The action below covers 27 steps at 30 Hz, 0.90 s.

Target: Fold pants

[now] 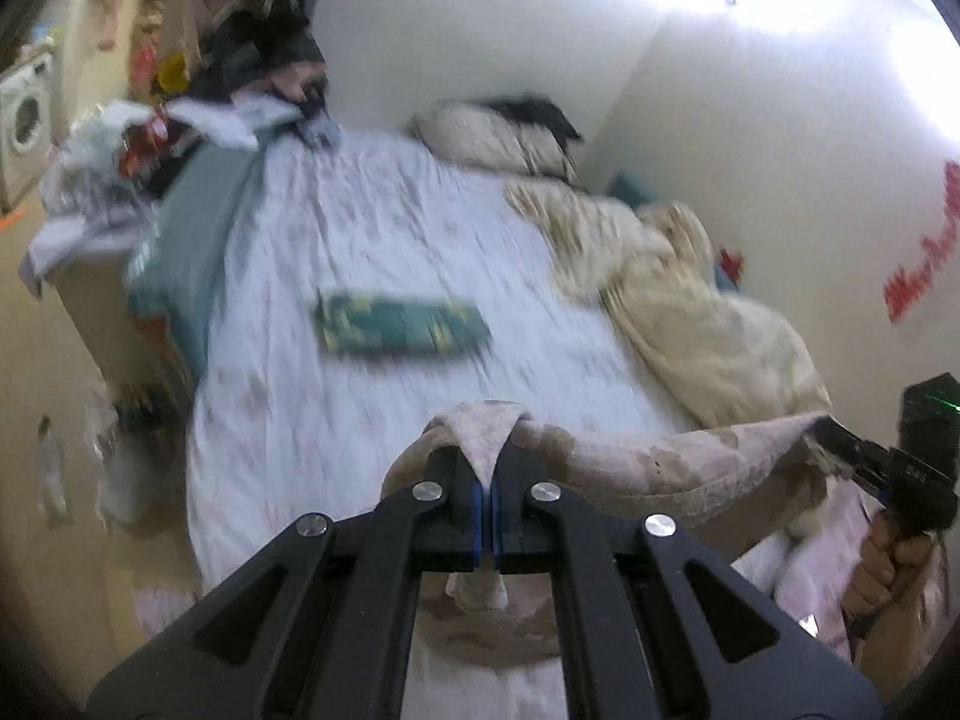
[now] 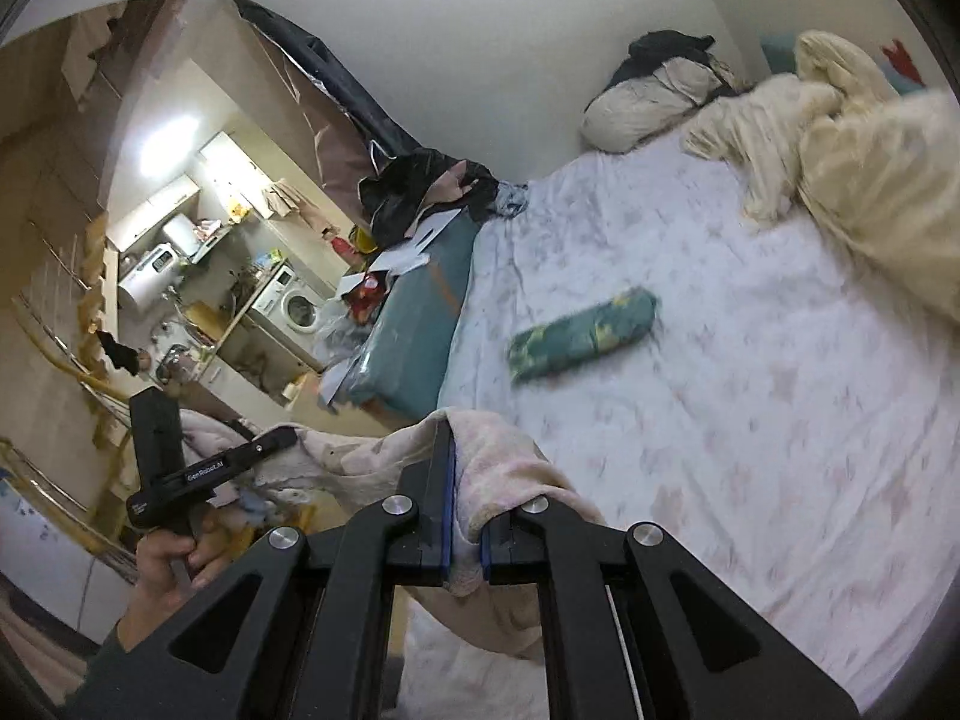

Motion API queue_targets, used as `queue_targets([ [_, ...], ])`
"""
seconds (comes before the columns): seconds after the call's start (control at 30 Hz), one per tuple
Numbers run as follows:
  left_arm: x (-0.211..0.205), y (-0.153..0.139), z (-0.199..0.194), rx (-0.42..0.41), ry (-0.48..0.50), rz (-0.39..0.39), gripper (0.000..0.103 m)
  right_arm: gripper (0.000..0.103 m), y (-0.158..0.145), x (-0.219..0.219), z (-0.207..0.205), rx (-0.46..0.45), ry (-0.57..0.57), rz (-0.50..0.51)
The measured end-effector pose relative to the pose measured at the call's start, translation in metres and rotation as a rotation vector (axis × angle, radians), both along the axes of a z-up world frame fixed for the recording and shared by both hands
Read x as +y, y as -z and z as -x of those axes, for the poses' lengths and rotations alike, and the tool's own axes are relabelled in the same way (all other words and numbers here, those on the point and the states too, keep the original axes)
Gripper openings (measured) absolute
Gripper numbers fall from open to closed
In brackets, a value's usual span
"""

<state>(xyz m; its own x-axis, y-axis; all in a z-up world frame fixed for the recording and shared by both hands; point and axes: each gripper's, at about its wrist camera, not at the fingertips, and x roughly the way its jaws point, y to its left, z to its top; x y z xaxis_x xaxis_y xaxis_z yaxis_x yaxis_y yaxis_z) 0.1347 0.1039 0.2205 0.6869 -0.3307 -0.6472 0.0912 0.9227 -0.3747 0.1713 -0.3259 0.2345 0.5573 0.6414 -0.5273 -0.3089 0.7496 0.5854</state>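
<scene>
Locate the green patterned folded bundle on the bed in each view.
Left wrist view: green bundle lies centre-left on the sheet, beyond the fingers.
Right wrist view: green bundle lies centre, slightly right, tilted.
Shared landmark: cream pillow against the far wall.

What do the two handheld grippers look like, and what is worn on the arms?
Both the left gripper and the right gripper are matte black, with angular linkage arms, round silver rivets and blue pads on the fingers. White lettering marks the left gripper's side. A dark sleeve shows on the left arm.
</scene>
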Motion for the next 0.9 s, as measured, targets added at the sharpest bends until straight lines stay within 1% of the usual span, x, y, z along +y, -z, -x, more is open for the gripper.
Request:
queue_targets([
  [0.03, 0.004, -0.005, -0.011, -0.022, -0.021, 0.016, 0.000, 0.006, -0.007, 0.007, -0.017, -0.022, 0.007, 0.039],
  [0.07, 0.012, -0.013, -0.020, -0.082, -0.058, 0.047, 0.000, 0.006, -0.015, 0.012, -0.030, -0.045, 0.015, 0.053],
  [0.1, 0.015, -0.019, -0.021, -0.115, -0.071, 0.057, 0.000, 0.006, -0.024, 0.015, -0.039, -0.075, 0.014, 0.061],
  [0.13, 0.017, -0.027, -0.023, -0.154, -0.076, 0.056, 0.000, 0.006, -0.031, 0.017, -0.045, -0.100, 0.024, 0.068],
  [0.2, 0.018, -0.033, -0.019, -0.193, -0.065, 0.065, 0.000, 0.006, -0.043, 0.019, -0.051, -0.143, 0.019, 0.056],
  [0.27, 0.015, -0.030, -0.007, -0.240, -0.028, 0.051, 0.000, 0.006, -0.049, 0.023, -0.047, -0.189, 0.008, 0.073],
  [0.33, 0.014, -0.016, 0.003, -0.233, -0.005, 0.040, 0.000, 0.006, -0.040, 0.025, -0.040, -0.185, -0.012, 0.078],
  [0.37, 0.014, 0.000, 0.007, -0.196, 0.006, 0.042, 0.000, 0.006, -0.030, 0.025, -0.036, -0.172, -0.019, 0.088],
  [0.43, 0.014, 0.038, 0.017, -0.099, 0.007, 0.063, 0.000, 0.006, 0.003, 0.020, -0.025, -0.123, -0.040, 0.084],
  [0.47, 0.012, 0.067, 0.022, -0.024, 0.011, 0.058, 0.000, 0.006, 0.025, 0.016, -0.017, -0.085, -0.040, 0.086],
  [0.5, 0.008, 0.101, 0.029, 0.063, 0.024, 0.046, 0.000, 0.006, 0.043, 0.013, -0.012, -0.052, -0.045, 0.085],
  [0.53, 0.006, 0.121, 0.035, 0.110, 0.030, 0.040, 0.000, 0.006, 0.072, 0.009, -0.002, -0.004, -0.054, 0.091],
  [0.57, 0.002, 0.162, 0.044, 0.213, 0.036, 0.025, 0.000, 0.006, 0.097, 0.007, 0.007, 0.038, -0.051, 0.105],
  [0.6, 0.001, 0.191, 0.049, 0.294, 0.039, 0.020, 0.000, 0.006, 0.125, 0.003, 0.015, 0.093, -0.049, 0.111],
  [0.67, 0.001, 0.249, 0.064, 0.482, 0.010, 0.037, 0.000, 0.006, 0.194, -0.006, 0.037, 0.246, -0.036, 0.093],
  [0.7, 0.001, 0.270, 0.071, 0.542, 0.006, 0.037, 0.000, 0.006, 0.228, -0.009, 0.050, 0.340, -0.031, 0.082],
  [0.73, -0.002, 0.284, 0.081, 0.563, 0.012, 0.012, 0.000, 0.006, 0.248, -0.011, 0.060, 0.389, -0.033, 0.074],
  [0.8, -0.006, 0.301, 0.091, 0.594, 0.034, -0.029, 0.000, 0.006, 0.286, -0.008, 0.087, 0.469, -0.037, 0.119],
  [0.83, -0.005, 0.308, 0.095, 0.623, 0.034, -0.034, 0.000, 0.006, 0.298, -0.010, 0.095, 0.506, -0.039, 0.104],
  [0.87, -0.004, 0.312, 0.101, 0.648, 0.040, -0.017, 0.000, 0.006, 0.305, -0.012, 0.104, 0.539, -0.036, 0.089],
  [0.9, -0.004, 0.312, 0.101, 0.651, 0.047, -0.025, 0.000, 0.006, 0.310, -0.014, 0.113, 0.573, -0.036, 0.089],
])
